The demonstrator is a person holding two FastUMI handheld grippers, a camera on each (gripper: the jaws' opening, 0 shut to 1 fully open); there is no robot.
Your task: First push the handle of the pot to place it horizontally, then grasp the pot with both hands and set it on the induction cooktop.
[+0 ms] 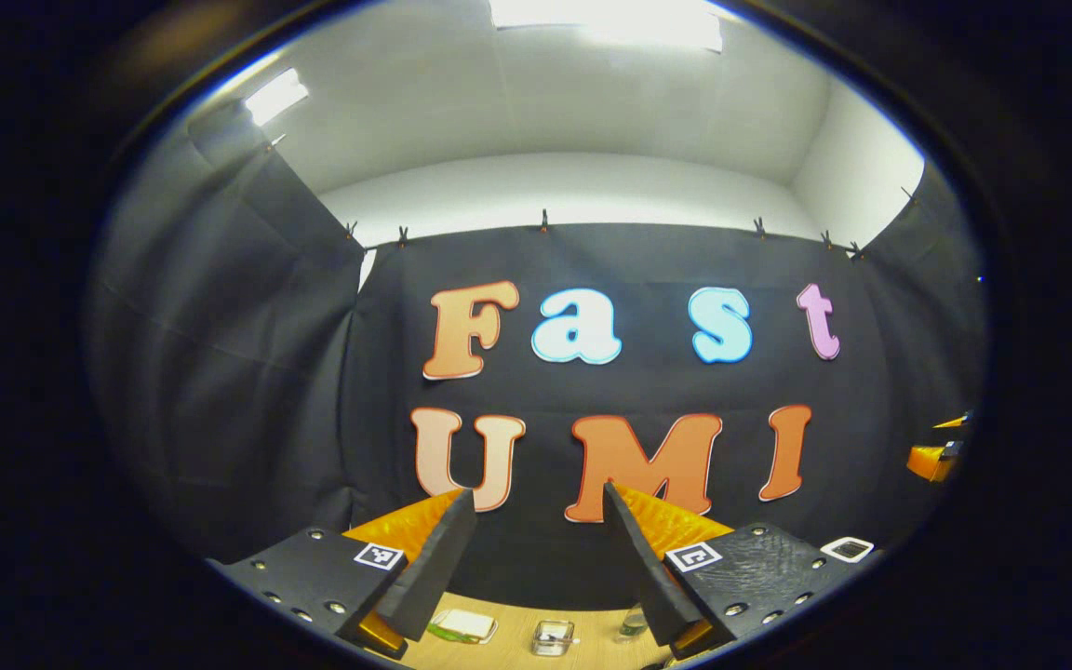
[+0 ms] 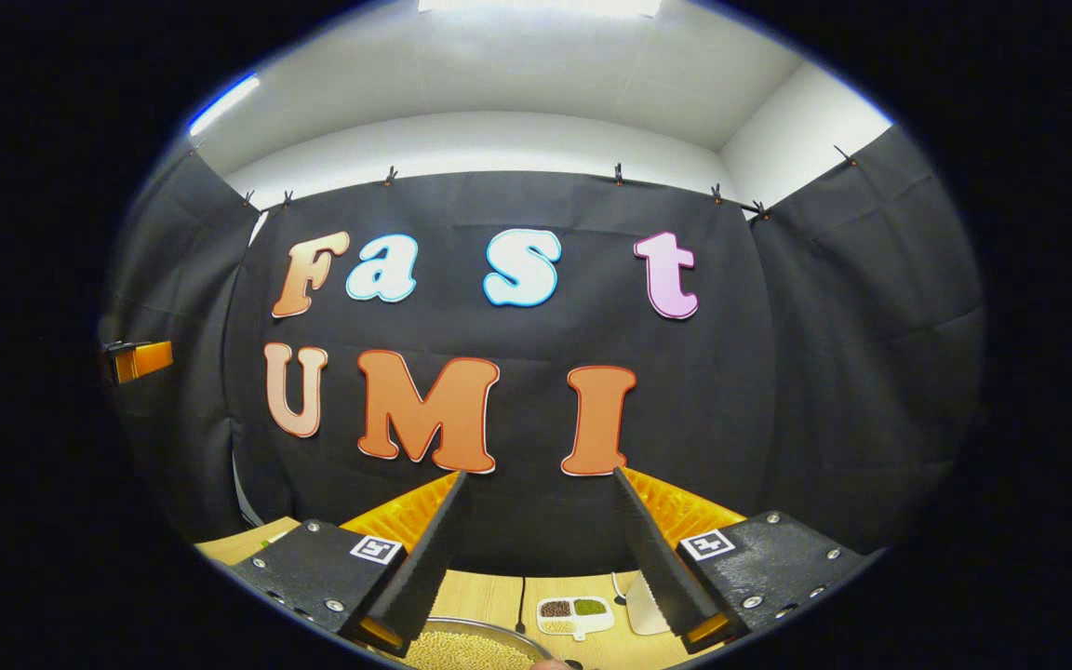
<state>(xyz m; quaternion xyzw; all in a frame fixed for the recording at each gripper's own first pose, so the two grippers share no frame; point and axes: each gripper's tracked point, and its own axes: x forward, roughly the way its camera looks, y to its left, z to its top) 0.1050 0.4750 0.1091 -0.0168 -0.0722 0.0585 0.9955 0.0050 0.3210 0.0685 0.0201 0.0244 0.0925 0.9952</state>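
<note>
Below the right tool [image 2: 541,484], spread wide and empty like the left tool [image 1: 541,498], sits a bean-filled pot [image 2: 462,647].

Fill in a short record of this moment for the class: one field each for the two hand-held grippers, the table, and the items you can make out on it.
left hand-held gripper: open, raised, facing the booth wall, holding nothing
right hand-held gripper: open, raised, holding nothing
table: light wooden tabletop low in both views
below right gripper: round metal rim holding pale beans
small white divided dish: brown, green and pale fillings
small clear box: on the table, contents too small to tell
</note>
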